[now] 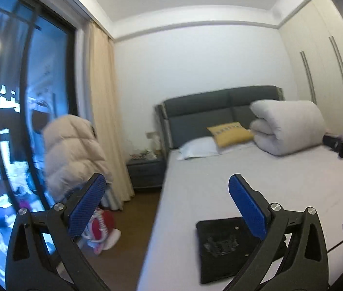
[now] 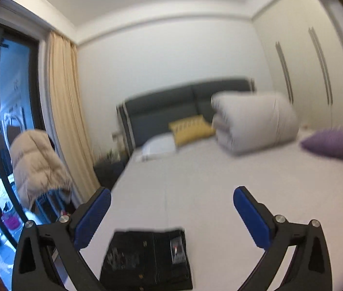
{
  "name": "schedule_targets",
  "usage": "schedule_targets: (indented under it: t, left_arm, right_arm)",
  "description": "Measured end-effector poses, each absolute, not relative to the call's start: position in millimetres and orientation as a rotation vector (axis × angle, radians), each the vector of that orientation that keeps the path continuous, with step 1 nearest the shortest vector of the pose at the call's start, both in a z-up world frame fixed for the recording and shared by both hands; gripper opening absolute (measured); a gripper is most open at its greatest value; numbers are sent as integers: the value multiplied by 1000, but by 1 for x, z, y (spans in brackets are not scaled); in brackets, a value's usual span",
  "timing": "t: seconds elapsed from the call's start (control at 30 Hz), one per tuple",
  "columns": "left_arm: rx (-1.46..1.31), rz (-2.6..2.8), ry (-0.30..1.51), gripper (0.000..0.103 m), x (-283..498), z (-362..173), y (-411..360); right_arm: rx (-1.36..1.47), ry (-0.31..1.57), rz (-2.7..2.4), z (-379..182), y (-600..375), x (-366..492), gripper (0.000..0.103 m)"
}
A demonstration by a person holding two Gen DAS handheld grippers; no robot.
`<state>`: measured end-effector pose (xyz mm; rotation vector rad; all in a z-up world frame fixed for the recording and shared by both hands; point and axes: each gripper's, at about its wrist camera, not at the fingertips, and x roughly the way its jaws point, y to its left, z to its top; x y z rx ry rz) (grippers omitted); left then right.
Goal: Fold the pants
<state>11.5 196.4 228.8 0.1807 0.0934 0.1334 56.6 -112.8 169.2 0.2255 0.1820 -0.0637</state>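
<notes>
My right-wrist view is smeared with blur, so the print on the folded black pants is hard to read; I can only make out pale marks on the dark cloth and a small lighter patch near their right edge. Their near edge is cut off by the bottom of the frame. In the left-wrist view the same pants are sharper, a flat dark rectangle on the bed close to its left side, but my own finger covers their right part.

My left hand-held gripper is spread wide, holding nothing, with one blue pad over the floor and the other over the pants. My right hand-held gripper is likewise spread and empty, the pants lying below the gap between its fingers (not touched by either pad).

Counting what lies on the bed: one pair of pants, one rolled white duvet against the grey headboard, one yellow cushion, one white pillow, and one purple cushion that the left view shows only as a sliver at its right edge. A dark object at that same edge is too cropped to name.

Off the bed, one puffy cream jacket hangs by the window, one curtain beside it, and one nightstand. Something red and white lies on the floor, unclear. The wardrobe shows two long handles.
</notes>
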Motion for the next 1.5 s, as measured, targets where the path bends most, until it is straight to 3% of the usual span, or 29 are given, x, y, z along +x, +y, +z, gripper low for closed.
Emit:
schedule_targets:
  t: [0.2,0.37,0.53,0.73,0.87,1.17,1.5]
  left_arm:
    - [95,80,133,103,-33,276,203]
    - [96,71,176,103,-66,305,195]
    - [95,65,332,103,-52,289,184]
    - [8,44,584,103,-7,233,189]
    - [10,87,675,103,2,200,192]
    - [2,71,764,103,42,139,186]
    - [-2,57,795,103,51,123,185]
  right_arm:
    - [136,-42,-103,233,-103,-5,103]
    - [93,-116,-118,260,-95,-31,103]
    - [54,-14,-153,252,-84,-27,103]
    - [93,283,-190,203,-86,7,103]
    - [74,384,-209,177,-80,13,103]
    - [35,545,-153,132,-58,16,103]
    - [36,618,-133,118,-53,19,103]
